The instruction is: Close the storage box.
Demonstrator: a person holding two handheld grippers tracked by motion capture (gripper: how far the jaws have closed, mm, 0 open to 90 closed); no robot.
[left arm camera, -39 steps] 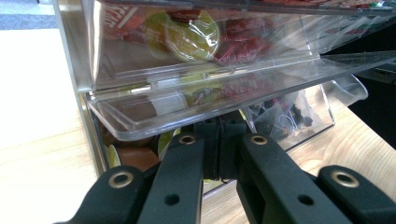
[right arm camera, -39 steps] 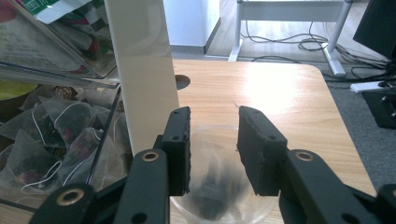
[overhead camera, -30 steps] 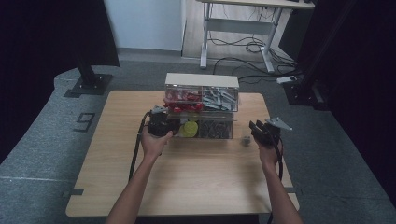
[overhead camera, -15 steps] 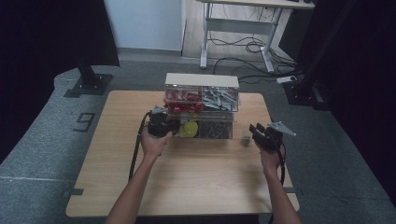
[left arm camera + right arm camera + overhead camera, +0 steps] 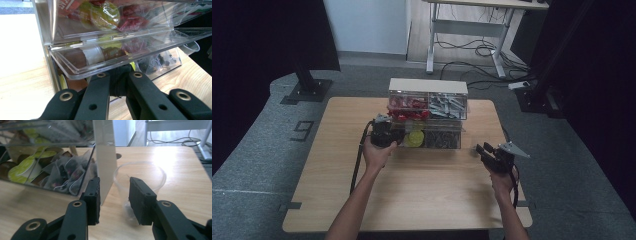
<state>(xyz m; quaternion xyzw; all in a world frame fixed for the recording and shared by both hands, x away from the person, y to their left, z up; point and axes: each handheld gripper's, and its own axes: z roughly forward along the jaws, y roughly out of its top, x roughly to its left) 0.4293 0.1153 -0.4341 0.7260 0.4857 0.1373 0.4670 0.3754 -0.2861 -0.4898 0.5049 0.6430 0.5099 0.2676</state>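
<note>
1. The clear plastic organizer point(image 5: 428, 112) stood upright near the table's point(image 5: 337, 190) far edge, about midway along it, with a pale flat top and two tiers of compartments.
2. Its lower clear flap point(image 5: 112, 61) was tipped outward and up from the bottom left compartment, which held round capsules with green and brown lids.
3. The clear plastic cup point(image 5: 140, 185) stood upright on the table just beside the organizer's right end wall, towards the table's right edge.
</note>
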